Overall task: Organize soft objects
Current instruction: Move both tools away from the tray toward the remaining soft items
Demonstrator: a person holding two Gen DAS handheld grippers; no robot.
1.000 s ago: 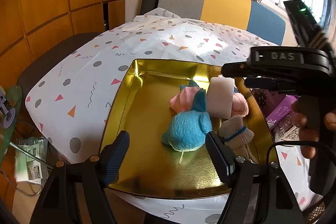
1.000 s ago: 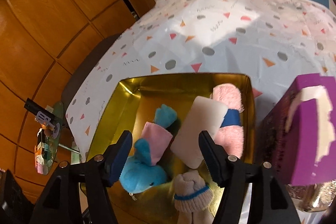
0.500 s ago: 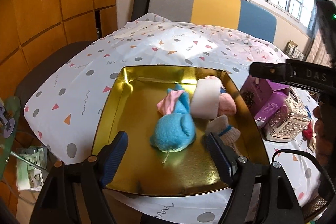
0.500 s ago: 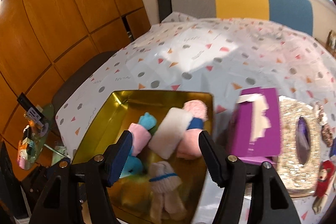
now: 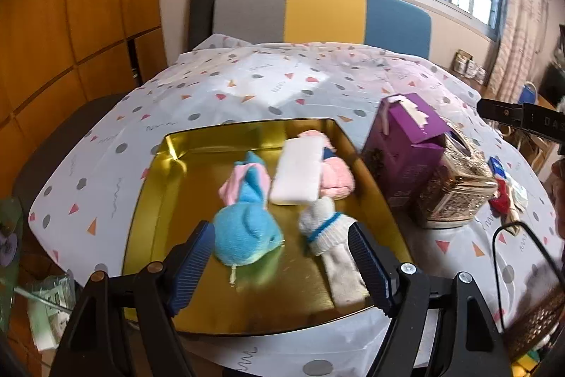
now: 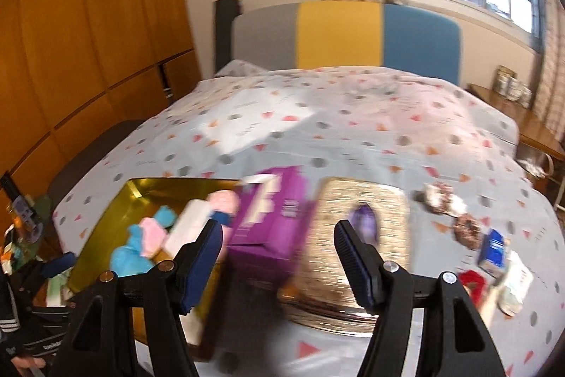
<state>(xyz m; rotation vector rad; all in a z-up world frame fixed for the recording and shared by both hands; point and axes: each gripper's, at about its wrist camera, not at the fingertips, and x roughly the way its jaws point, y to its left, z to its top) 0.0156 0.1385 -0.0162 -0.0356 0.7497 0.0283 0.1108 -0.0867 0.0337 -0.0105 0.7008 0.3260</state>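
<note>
1. We are holding the left gripper (image 5: 280,265) above the near edge of the gold tray (image 5: 155,200), its two blue-padded fingers spread wide apart and gripping nothing.
2. We are seeing four soft things lying inside the tray: a blue plush toy (image 5: 245,235) nearest the left finger, a white sock with a blue band (image 5: 330,242) just beside the right finger, a white sponge block (image 5: 298,172) behind them, and a pink fuzzy sock (image 5: 335,177) touching the sponge's right side.
3. A pink-and-blue folded cloth (image 5: 243,181) is sitting just behind the blue plush toy, touching it.
4. We are holding the right gripper (image 6: 279,262) over the table to the right of the tray, fingers spread and empty, with the picture blurring.
5. Between those fingers we are looking at a purple box (image 6: 268,221) and a glittery gold box (image 6: 363,235), standing just beside each other and beside the tray's right wall.
6. The patterned tablecloth (image 5: 247,87) is covering the table, and small items are lying at its right end, too blurred to name.
</note>
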